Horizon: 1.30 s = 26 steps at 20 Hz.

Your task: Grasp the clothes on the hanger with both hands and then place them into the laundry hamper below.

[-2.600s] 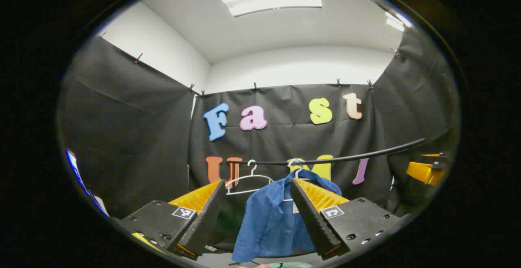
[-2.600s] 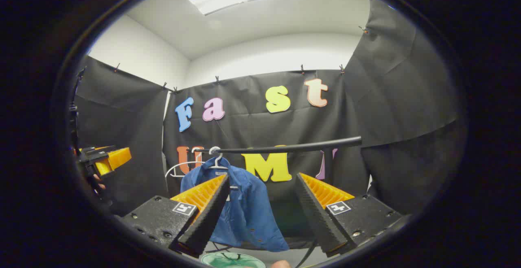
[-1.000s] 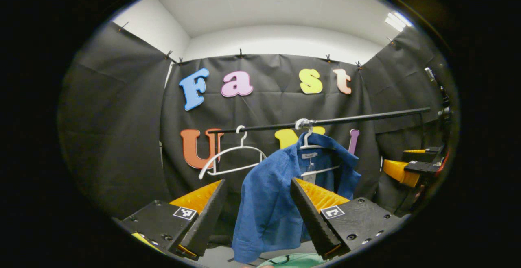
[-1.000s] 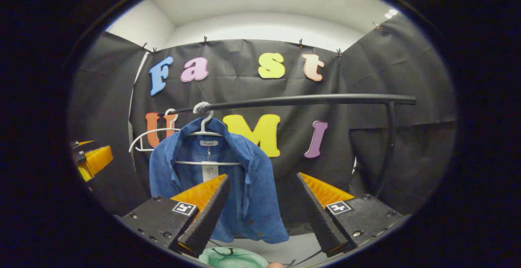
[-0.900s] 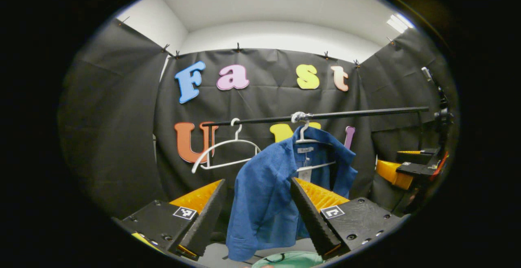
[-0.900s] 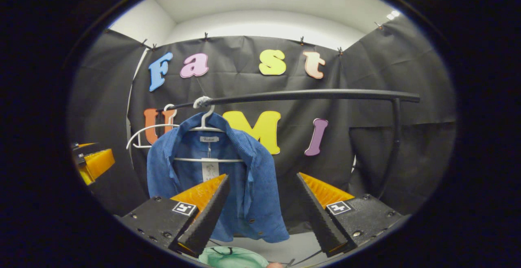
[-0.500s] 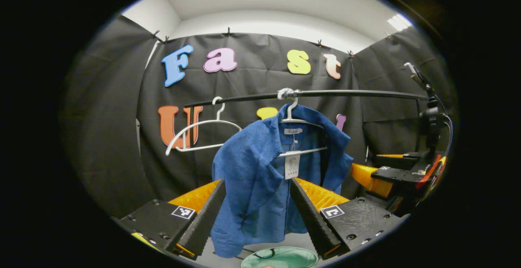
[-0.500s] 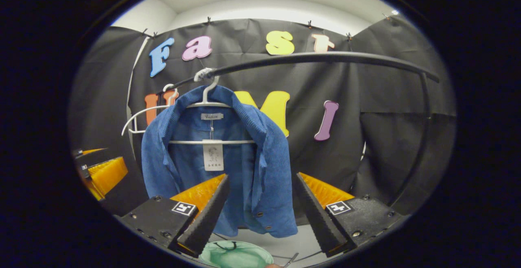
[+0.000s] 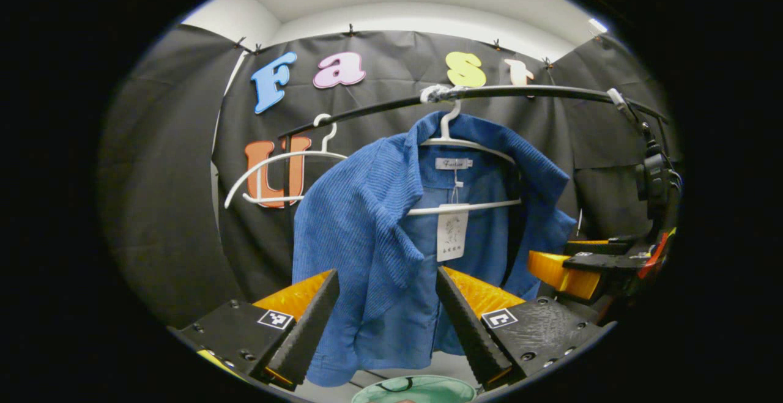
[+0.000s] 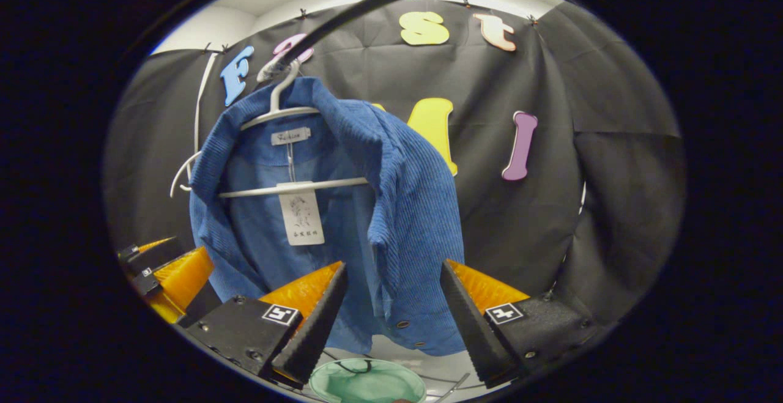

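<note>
Both the left gripper [image 9: 386, 314] and right gripper [image 10: 391, 311] hold their fingers spread wide, gripping nothing.

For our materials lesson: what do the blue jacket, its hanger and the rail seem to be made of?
Blue jacket: ribbed woven cloth, probably corduroy, matt; fine cords show. Hanger: smooth white, likely plastic or coated wire. Rail: black tube, slight sheen, perhaps painted metal.

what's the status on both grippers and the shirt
Left gripper open, right gripper open, each with a side of the blue corduroy shirt between its fingers. Shirt on white plastic hanger, on black rail. Green hamper below; nothing in the way.
</note>
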Available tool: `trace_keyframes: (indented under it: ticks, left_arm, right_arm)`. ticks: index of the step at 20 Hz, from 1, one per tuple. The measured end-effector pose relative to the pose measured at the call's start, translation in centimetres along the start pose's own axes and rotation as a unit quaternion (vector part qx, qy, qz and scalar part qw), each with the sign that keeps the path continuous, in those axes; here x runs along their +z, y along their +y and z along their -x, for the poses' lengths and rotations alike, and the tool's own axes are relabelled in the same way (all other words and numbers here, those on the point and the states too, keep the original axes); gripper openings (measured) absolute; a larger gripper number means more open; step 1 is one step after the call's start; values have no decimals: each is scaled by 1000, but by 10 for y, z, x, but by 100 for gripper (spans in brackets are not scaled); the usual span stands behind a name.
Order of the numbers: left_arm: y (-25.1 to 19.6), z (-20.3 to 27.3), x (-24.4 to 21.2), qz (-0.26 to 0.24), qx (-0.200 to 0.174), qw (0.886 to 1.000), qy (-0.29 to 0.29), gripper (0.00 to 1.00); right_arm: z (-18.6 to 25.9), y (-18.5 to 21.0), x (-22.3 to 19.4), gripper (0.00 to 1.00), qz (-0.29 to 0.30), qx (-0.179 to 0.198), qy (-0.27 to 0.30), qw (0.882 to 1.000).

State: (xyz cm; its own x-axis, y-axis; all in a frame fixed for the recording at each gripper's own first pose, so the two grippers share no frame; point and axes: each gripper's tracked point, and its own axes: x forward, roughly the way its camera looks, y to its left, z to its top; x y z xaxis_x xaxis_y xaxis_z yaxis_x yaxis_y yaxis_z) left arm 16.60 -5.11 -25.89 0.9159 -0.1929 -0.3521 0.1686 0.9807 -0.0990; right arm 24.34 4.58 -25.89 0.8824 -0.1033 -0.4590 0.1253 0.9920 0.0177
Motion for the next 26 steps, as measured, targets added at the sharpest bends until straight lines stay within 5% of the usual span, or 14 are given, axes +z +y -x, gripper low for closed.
trace_keyframes:
  ticks: [9,11,12,13,17,21,26]
  left_arm:
    - [20,-56,-36,-2,75,997,27,100]
    - [26,-61,-39,6,85,996,34,96]
    - [28,-64,-39,8,87,996,32,86]
    - [30,-64,-37,8,88,996,31,76]
    - [41,-60,-39,11,104,994,36,35]
    - [31,-64,-42,43,70,995,52,2]
    - [41,-58,-32,80,60,993,65,6]
  right_arm:
    - [-47,-16,-26,69,-27,22,46,998]
    - [-57,-18,-24,69,-28,24,50,998]
    - [-60,-20,-22,62,-28,25,49,998]
    - [-60,-23,-21,67,-28,25,47,998]
    - [-58,-32,-18,42,-33,22,46,998]
    - [-54,-38,-13,18,-51,29,45,997]
    - [-50,-49,5,10,-105,52,39,992]
